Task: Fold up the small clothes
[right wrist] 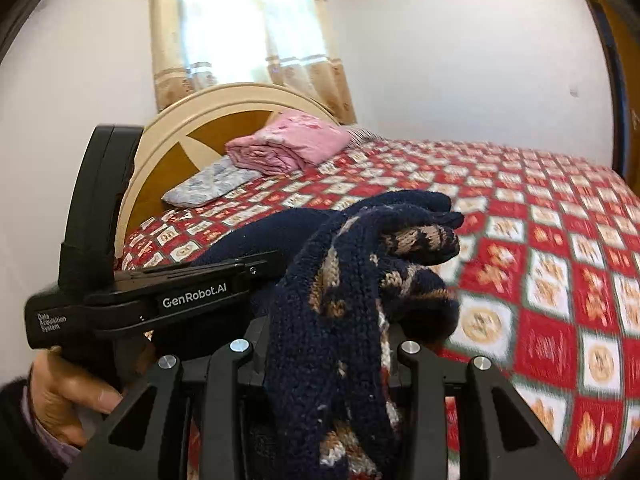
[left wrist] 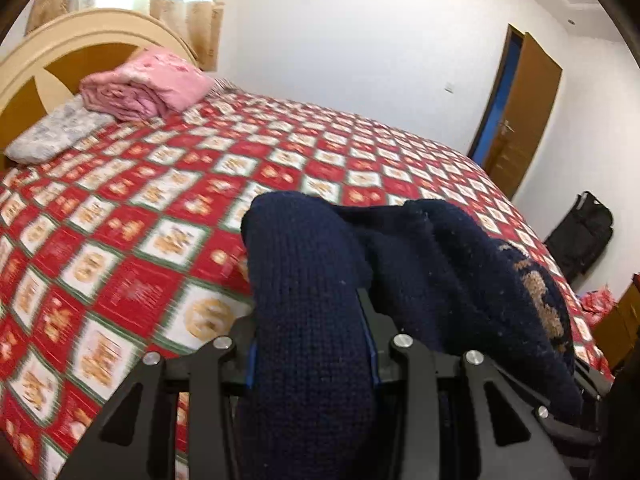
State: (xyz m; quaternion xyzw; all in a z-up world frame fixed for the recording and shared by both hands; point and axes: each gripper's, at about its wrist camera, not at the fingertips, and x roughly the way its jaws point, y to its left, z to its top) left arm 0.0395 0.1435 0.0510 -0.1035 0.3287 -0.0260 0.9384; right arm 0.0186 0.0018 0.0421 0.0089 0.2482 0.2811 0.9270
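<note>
A small navy knitted sweater [left wrist: 312, 304] with a tan pattern is held up above the bed by both grippers. My left gripper [left wrist: 310, 344] is shut on a plain navy part of it, and the cloth drapes over the fingers and hides them. My right gripper [right wrist: 332, 344] is shut on the patterned part of the sweater [right wrist: 352, 280], which bunches over its fingers. The left gripper's black body [right wrist: 160, 300] shows in the right wrist view, just left of the sweater, held by a hand.
The bed has a red and white checked quilt [left wrist: 160, 200]. At its head lie a folded pink blanket [left wrist: 148, 84] and a grey pillow [left wrist: 56, 132] against a cream headboard [right wrist: 224, 100]. A brown door [left wrist: 520, 112] and a black bag [left wrist: 584, 232] stand at the right.
</note>
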